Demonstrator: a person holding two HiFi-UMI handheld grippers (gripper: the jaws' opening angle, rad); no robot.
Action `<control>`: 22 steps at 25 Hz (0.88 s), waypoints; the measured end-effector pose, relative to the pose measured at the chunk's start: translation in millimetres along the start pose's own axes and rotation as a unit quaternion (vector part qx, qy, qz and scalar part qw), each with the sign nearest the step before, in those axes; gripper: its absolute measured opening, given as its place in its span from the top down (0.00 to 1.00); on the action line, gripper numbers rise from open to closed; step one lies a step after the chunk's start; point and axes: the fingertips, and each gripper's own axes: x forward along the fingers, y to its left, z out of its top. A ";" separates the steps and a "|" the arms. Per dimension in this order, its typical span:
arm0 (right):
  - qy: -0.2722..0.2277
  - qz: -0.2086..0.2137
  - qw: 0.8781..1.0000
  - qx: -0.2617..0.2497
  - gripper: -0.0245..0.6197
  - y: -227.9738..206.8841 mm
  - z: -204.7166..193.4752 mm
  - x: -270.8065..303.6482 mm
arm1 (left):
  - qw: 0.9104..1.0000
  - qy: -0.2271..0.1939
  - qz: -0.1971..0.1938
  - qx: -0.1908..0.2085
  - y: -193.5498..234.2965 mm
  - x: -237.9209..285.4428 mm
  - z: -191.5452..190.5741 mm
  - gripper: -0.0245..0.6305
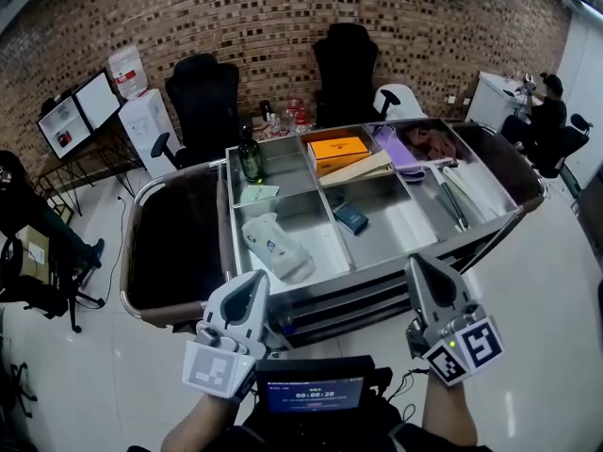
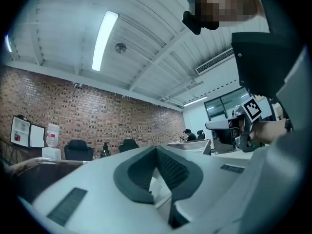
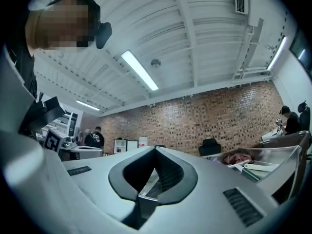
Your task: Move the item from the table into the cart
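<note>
Jaws of left gripper (image 1: pixel 251 285) and right gripper (image 1: pixel 421 269) both clenched, empty, at 6 o'clock of the cart (image 1: pixel 377 264). Item to move not identifiable: no counter in view. White pouch (image 1: pixel 273 245) already in cart. Recommended: locate item first, release jaws before approach.

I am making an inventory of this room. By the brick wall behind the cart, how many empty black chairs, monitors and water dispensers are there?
Empty black chairs: 2
Monitors: 2
Water dispenser: 1
Total: 5
</note>
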 end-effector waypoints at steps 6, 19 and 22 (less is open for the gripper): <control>0.002 -0.004 1.000 -0.006 0.96 -2.7 -9.5 -5.2 | 1.000 0.016 -0.001 -0.017 -7.1 -0.9 -13.0 0.96; 0.007 -0.004 1.000 0.004 0.96 -1.4 -18.5 0.3 | 1.000 0.028 0.001 -0.007 3.0 10.5 -22.1 0.96; 0.008 -0.002 1.000 0.005 0.96 -0.9 -21.0 2.9 | 1.000 0.030 -0.004 0.001 2.1 14.9 -24.4 0.96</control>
